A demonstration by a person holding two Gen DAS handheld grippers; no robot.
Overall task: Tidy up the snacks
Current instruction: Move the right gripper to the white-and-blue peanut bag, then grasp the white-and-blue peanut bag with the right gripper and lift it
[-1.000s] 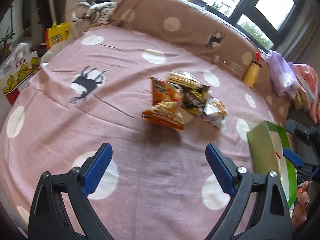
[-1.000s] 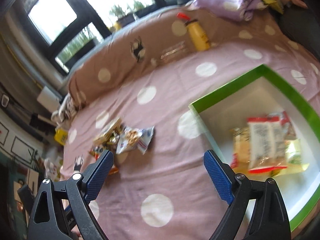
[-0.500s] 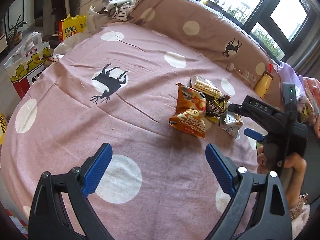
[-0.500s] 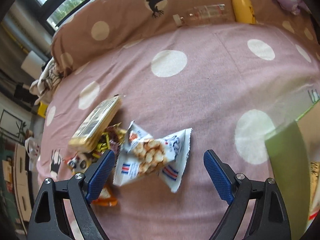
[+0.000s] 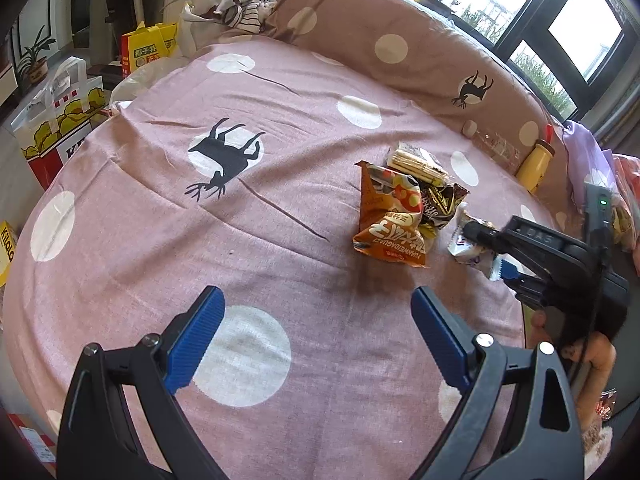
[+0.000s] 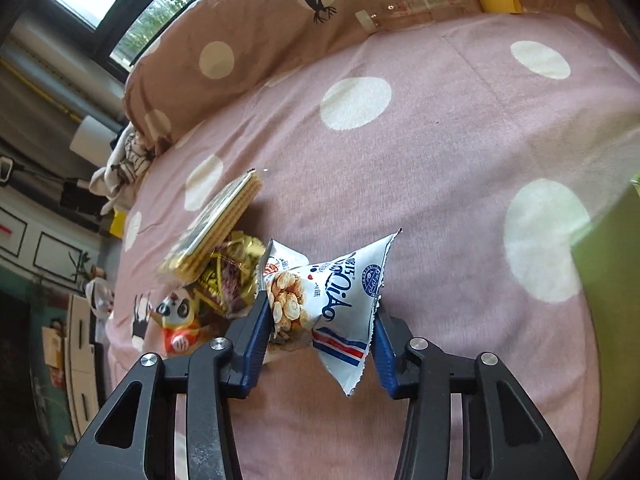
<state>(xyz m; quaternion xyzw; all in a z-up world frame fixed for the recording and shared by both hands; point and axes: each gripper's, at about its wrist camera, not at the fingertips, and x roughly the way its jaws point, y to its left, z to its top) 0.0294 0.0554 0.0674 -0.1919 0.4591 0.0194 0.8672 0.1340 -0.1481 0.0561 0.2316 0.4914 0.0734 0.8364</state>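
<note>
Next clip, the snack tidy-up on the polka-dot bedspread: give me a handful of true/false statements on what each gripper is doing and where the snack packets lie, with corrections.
1. The right gripper is shut on the white and blue snack packet. True.
2. The left gripper holds the orange packet. False: it is open with nothing between its fingers; the packet lies on the bedspread ahead of it.
3. A wafer pack rests on top of the snack pile. True.
4. The yellow bottle lies among the snacks. False: it stands apart, against the brown bolster.
</note>
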